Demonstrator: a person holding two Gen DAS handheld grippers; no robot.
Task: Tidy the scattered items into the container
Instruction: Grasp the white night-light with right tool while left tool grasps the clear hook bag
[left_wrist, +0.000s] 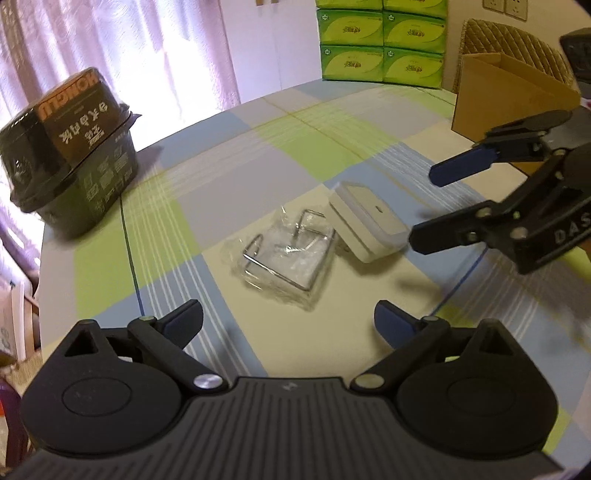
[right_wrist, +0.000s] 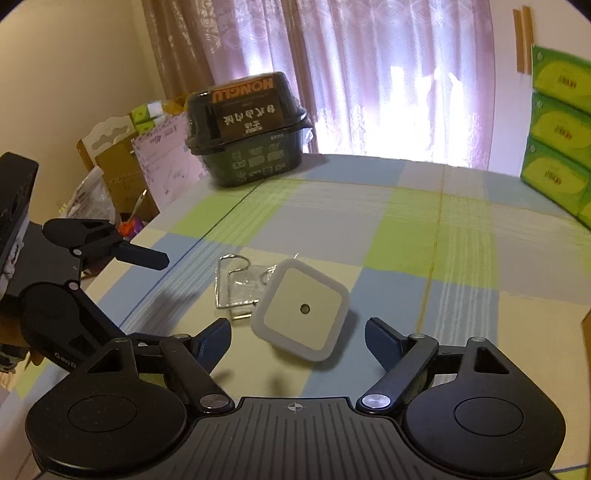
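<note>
- The left gripper (left_wrist: 288, 325) stands wide, holding nothing, its jaws aimed at the wire rack in clear wrap (left_wrist: 282, 258)
- The right gripper (right_wrist: 297, 341) is also wide and empty, its jaws either side of the white square night light (right_wrist: 304, 308), not yet touching it
- Both items lie near the middle of the checked surface (left_wrist: 236, 155), the night light just beside the rack and seeming to rest partly against it
- The cardboard box (left_wrist: 506, 88), probably the container, sits open-topped at the far right corner of the surface
- The night light looks light, stiff and smooth plastic; it sits tilted, so I would pinch it across two opposite flat sides
- The rack looks light, but its wrap is likely slippery and crinkly; a hold on the stiff wire frame seems safer than on the film
- There is open room all round both items; the dark packaged tub (left_wrist: 74, 147) stands well apart at the far left edge
- The two grippers are near each other, so they could collide if both reach in
</note>
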